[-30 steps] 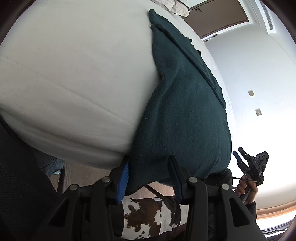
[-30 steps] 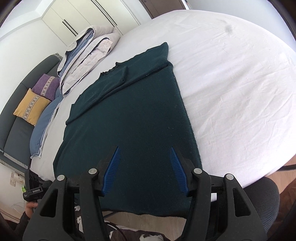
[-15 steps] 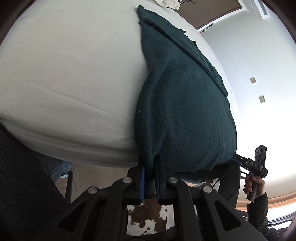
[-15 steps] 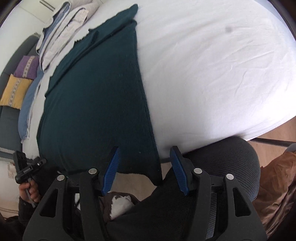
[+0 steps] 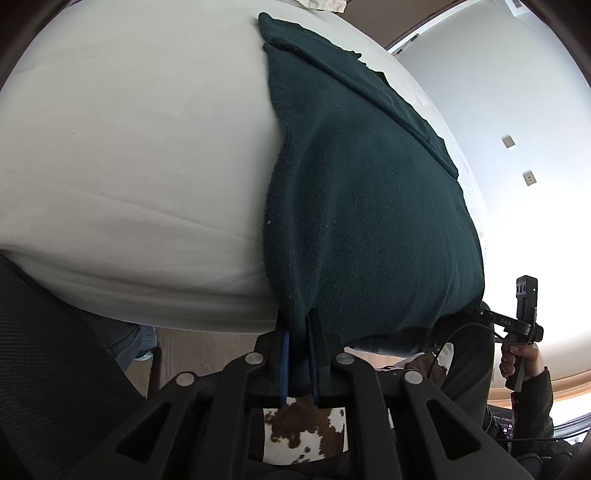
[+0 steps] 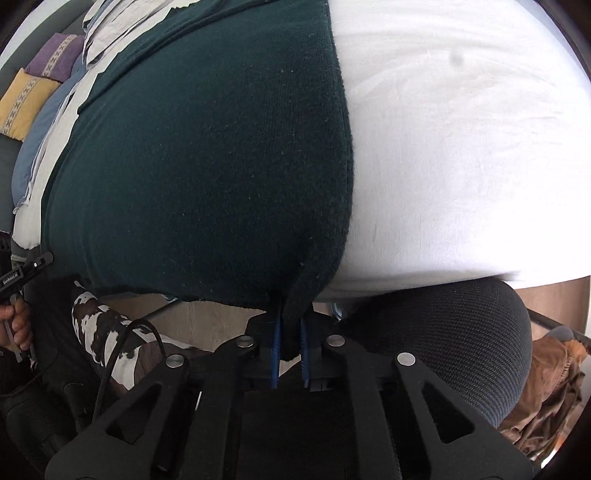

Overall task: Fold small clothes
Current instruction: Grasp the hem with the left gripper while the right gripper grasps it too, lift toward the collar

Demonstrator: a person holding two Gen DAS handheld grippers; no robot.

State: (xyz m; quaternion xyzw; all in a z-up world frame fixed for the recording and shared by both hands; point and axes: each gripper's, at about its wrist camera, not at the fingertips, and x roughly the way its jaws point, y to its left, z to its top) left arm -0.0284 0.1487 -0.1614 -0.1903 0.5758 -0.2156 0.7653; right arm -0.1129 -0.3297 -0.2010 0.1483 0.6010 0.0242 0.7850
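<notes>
— Both grippers are now clamping the near hem of the dark green sweater (image 5: 369, 206); a second ago their jaws were standing wide open, just short of the cloth. Is that how you are reading it?

— Yes. The left gripper (image 5: 297, 332) is pinching the sweater's near left corner, its blue pads closed down to a narrow slit with cloth bunched between them. The right gripper (image 6: 289, 332) is doing the same at the near right corner, jaws nearly together on a fold of knit.

— And where is the garment lying?

— It is lying flat on the white bed (image 5: 129, 147), its far end stretching away toward the pile of pale laundry (image 6: 122, 33) and the cushions (image 6: 29, 92). Its near hem is hanging over the near edge of the mattress, which is where both grippers are catching it. The sleeves appear to be already laid in across the far part of the body.

— So which step is in hand?

— I am judging it as the start of the lengthwise fold: both bottom corners are being secured.

— What is the next move calling for?

— Probably lifting both corners together, keeping the hem taut and level between them, and carrying it toward the far end so the edges are meeting squarely. Uneven lifting would be skewing the fold.
</notes>
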